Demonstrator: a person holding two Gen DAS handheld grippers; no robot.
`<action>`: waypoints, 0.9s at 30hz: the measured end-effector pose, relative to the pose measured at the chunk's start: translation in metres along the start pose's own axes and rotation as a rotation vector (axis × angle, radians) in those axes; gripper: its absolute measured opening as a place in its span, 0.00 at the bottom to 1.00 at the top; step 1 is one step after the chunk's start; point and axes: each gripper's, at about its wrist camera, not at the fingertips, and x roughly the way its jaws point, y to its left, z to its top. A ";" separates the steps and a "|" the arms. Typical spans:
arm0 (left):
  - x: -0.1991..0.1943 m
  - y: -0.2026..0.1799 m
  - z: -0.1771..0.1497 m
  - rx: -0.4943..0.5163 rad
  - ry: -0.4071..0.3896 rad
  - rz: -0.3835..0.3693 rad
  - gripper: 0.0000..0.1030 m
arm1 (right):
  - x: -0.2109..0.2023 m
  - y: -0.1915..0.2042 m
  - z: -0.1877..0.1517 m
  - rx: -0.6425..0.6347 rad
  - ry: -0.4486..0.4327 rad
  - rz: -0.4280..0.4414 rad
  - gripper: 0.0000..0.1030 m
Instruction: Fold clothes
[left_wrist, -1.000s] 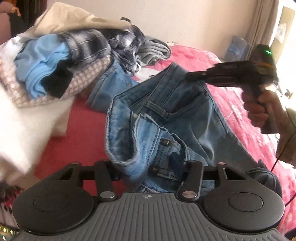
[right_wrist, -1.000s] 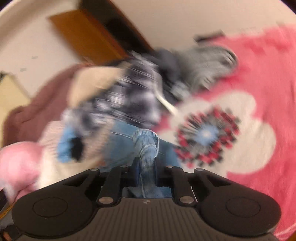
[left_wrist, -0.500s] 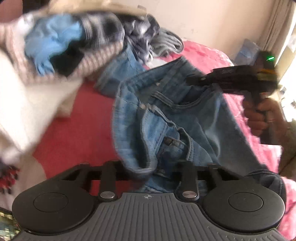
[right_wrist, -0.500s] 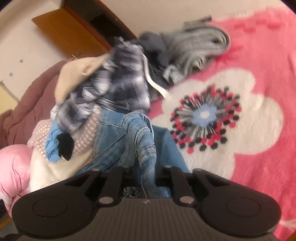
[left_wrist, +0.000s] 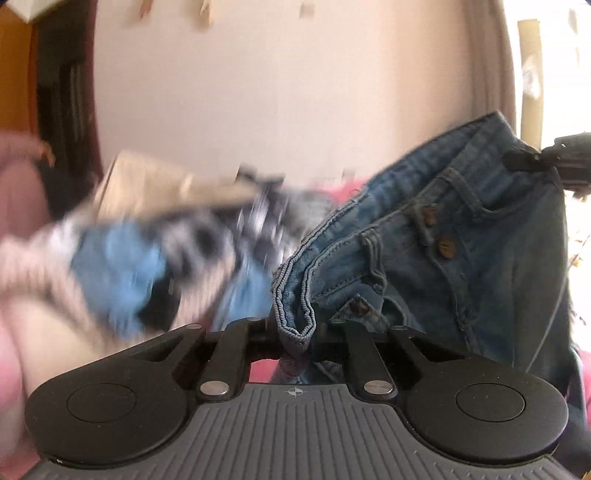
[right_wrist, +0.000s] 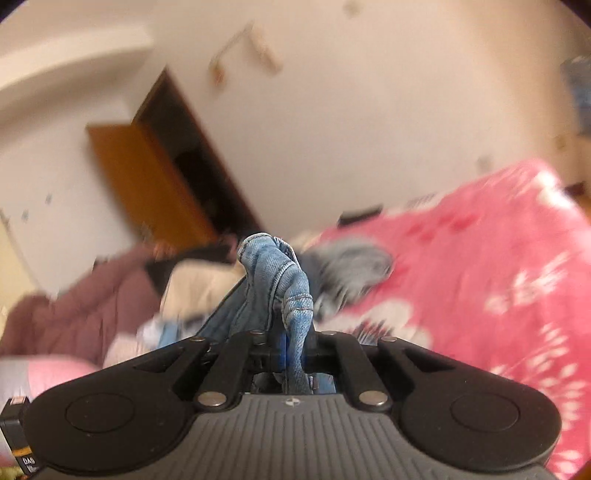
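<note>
Plainly the step in hand is the lift: the pair of blue denim jeans with brown buttons (left_wrist: 461, 236) is held up off the bed by its waistband, stretched between two claws, so that it can hang and be straightened for folding. Going from left to right in the left wrist view, a blurred heap of unfolded clothes (left_wrist: 147, 258), with beige, light blue and checked pieces, lies off to the left and behind; the left gripper (left_wrist: 295, 334) sits at the bottom centre, its jaws clamped on a doubled ridge of the waistband hem, which pokes up between them; the open fly and buttons spread out to the right; and at the far right edge the right gripper (left_wrist: 532, 160) pinches the other end of the waistband, higher up. In its own view the right gripper (right_wrist: 293, 350) is closed on a twisted bunch of seamed denim standing up just ahead of the jaws, with the pink flowered bedspread (right_wrist: 480, 258) below to the right. Next, I judge, the two hands must draw apart to tauten the waistband, let the legs hang free of the heap, then lay the jeans flat on bare bedspread.
</note>
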 end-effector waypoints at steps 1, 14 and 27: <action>0.004 -0.001 0.008 0.008 -0.026 -0.002 0.10 | -0.008 0.001 0.006 -0.007 -0.035 -0.010 0.07; 0.133 -0.031 0.158 0.193 -0.173 -0.109 0.11 | -0.031 -0.007 0.113 -0.156 -0.324 -0.132 0.07; 0.311 -0.099 0.167 0.319 0.027 -0.078 0.11 | 0.086 -0.160 0.142 -0.070 -0.139 -0.412 0.07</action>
